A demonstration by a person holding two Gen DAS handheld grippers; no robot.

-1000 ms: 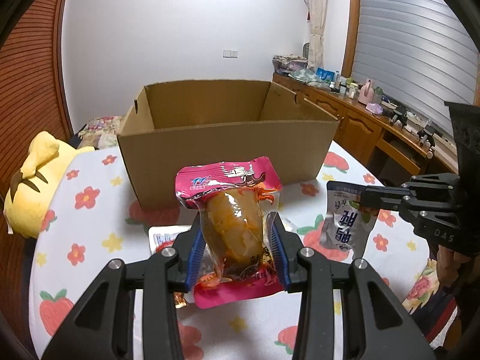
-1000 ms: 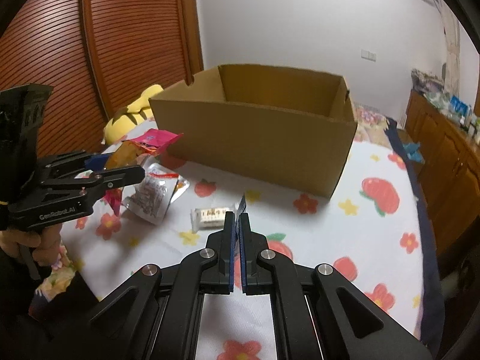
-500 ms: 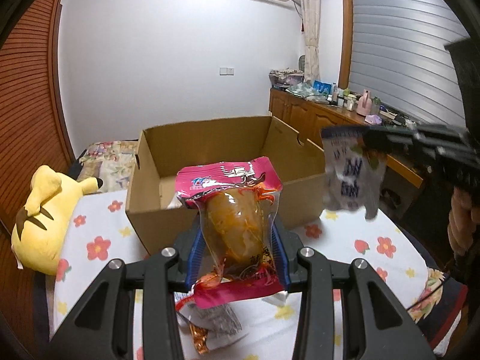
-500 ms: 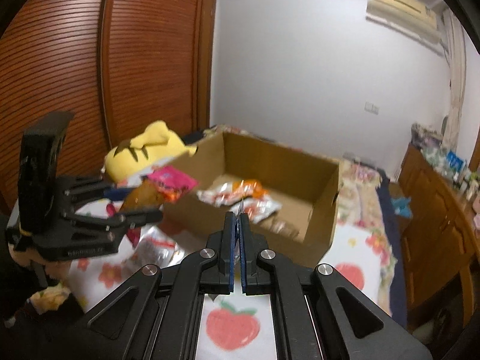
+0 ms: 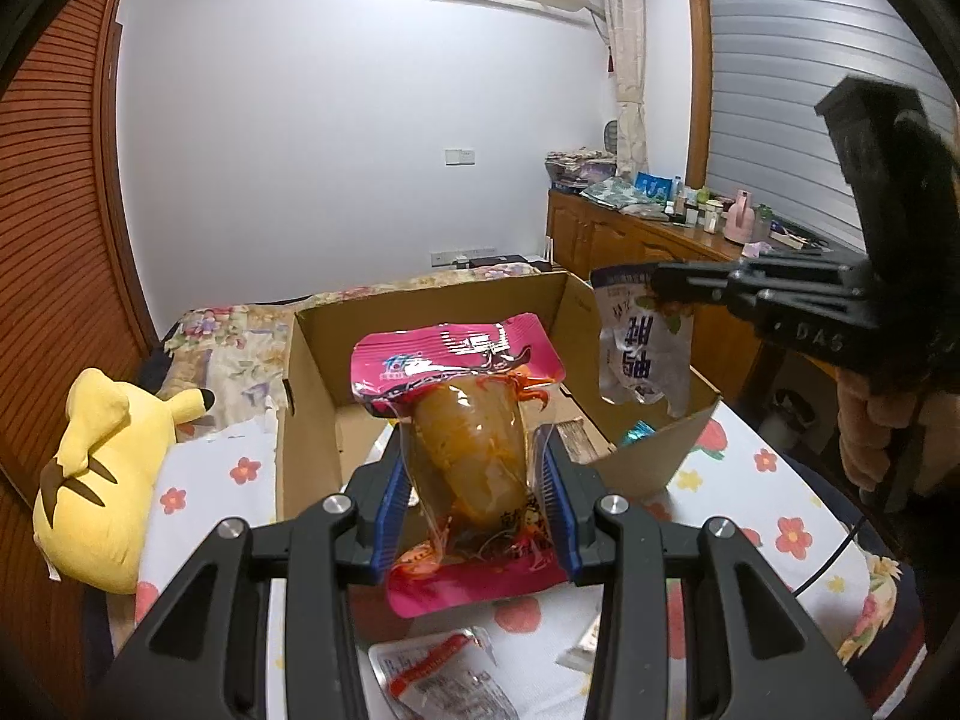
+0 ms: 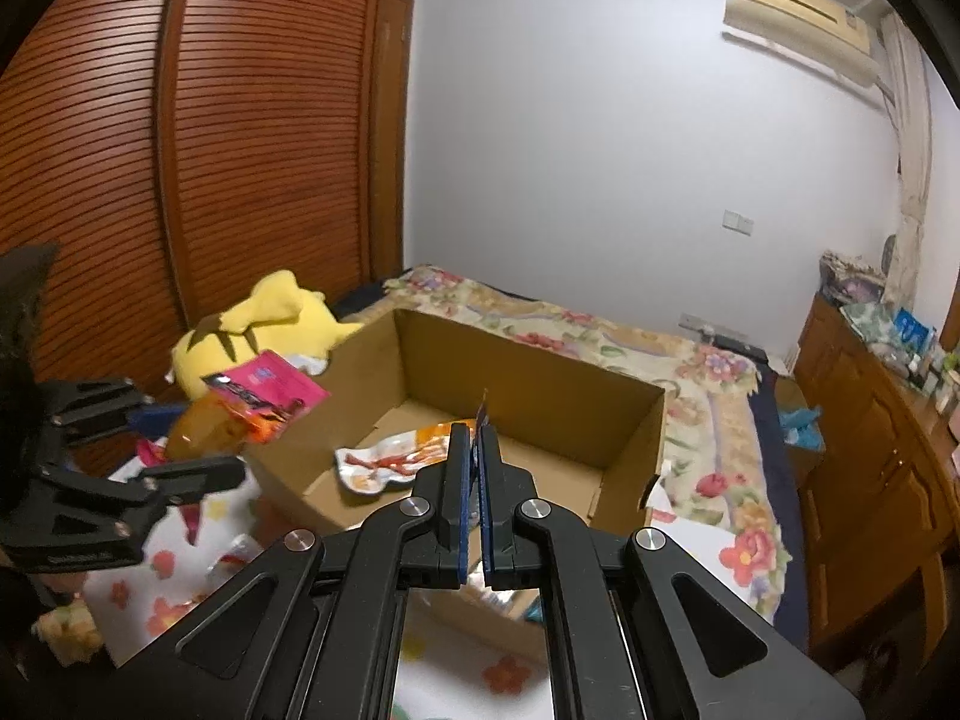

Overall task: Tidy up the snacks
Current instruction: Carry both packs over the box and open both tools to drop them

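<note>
Cardboard box (image 5: 312, 420) sits on my flower-print worktop (image 5: 780, 516), a bed (image 6: 708, 372) behind. My left gripper (image 5: 474, 495) clamps a pink pack (image 5: 462, 420) before the box; my right gripper (image 6: 474, 480) pinches a white pouch (image 5: 645, 354) over it. Louvred wardrobe (image 6: 198, 150) stands left.

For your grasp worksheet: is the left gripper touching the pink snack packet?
Touching: the left wrist view shows the left gripper clamping the pink snack packet from both sides.

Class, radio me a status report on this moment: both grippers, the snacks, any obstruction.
Left gripper shut on pink snack packet, above cardboard box. Right gripper shut on white pouch, over box's right side. Nothing blocks the box opening.
</note>
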